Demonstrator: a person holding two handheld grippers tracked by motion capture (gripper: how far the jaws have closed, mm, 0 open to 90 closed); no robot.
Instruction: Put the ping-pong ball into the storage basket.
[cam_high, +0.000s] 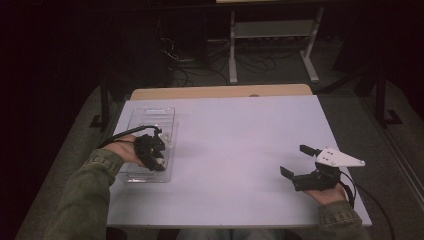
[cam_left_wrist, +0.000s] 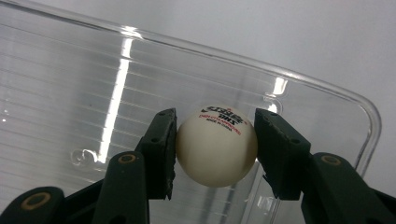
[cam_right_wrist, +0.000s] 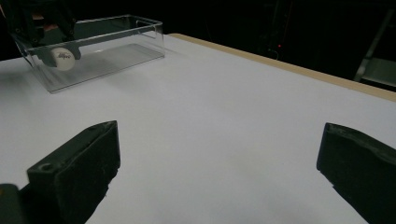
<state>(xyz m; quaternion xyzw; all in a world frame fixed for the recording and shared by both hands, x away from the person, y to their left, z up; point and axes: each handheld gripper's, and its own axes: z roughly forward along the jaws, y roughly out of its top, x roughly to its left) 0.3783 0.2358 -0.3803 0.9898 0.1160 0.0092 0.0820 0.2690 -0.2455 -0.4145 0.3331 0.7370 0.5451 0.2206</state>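
A white ping-pong ball (cam_left_wrist: 217, 147) with red and black print sits between the black jaws of my left gripper (cam_left_wrist: 215, 140), which touch it on both sides. The ball is inside a clear plastic box (cam_left_wrist: 327, 88), just above its ribbed floor and near one corner. In the high view the left gripper (cam_high: 155, 159) reaches down into the near end of the box (cam_high: 150, 117) at the table's left. The right gripper view shows the ball (cam_right_wrist: 63, 58) through the box wall (cam_right_wrist: 116, 42). My right gripper (cam_high: 296, 160) rests open at the front right, its jaws (cam_right_wrist: 219, 154) wide apart with nothing between them.
The white tabletop (cam_high: 235, 140) stretches between the two grippers, with a wooden strip (cam_high: 220, 92) along its far edge. Beyond the table stand a metal frame (cam_high: 272, 37) and loose cables (cam_high: 190, 65) on a dark floor.
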